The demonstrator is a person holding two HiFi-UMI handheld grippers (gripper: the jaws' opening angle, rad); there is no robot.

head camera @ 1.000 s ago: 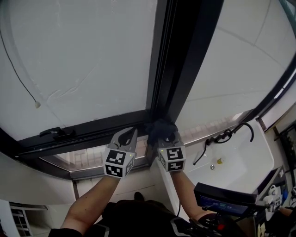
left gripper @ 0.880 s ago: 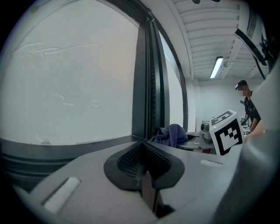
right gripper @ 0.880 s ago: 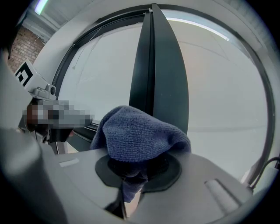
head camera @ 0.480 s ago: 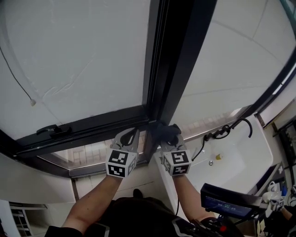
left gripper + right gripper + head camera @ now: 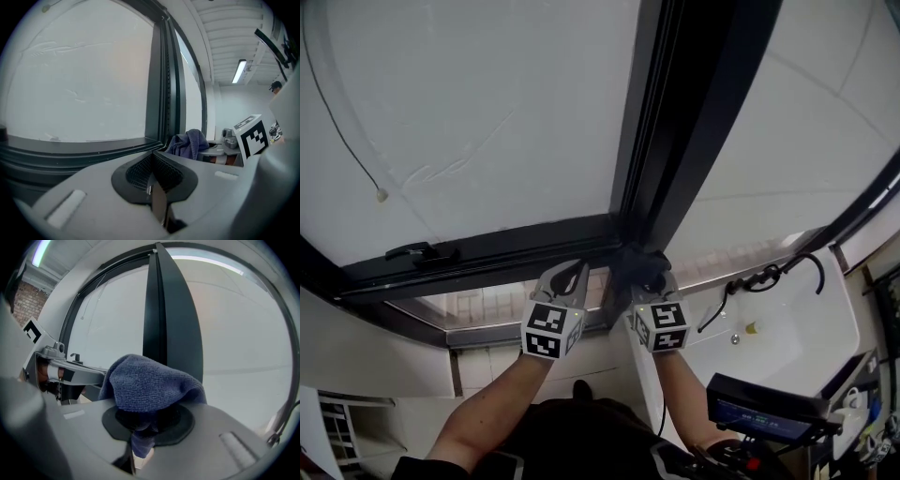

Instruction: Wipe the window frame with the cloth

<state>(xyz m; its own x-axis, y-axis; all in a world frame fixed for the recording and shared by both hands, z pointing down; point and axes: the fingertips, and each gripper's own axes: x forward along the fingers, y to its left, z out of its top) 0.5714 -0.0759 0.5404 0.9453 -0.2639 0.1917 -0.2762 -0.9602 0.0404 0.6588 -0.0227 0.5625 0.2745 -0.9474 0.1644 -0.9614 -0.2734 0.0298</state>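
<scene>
Frosted glass (image 5: 469,112) behind, dark window frame (image 5: 487,251) running across it. Left gripper (image 5: 570,274) is at the bottom rail, jaws clenched on nothing. Right gripper (image 5: 647,281), just beside it, clamps the blue cloth (image 5: 637,264), bunched at the corner where rail meets upright.

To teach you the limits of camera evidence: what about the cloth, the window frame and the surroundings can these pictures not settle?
1. Whether the cloth touches the window frame: in the head view the bunched cloth covers that spot; in the right gripper view it blocks the frame's foot.
2. Dirt on the frame: too dark and fine in every view.
3. The screen at the head view's lower right: print too small.
</scene>
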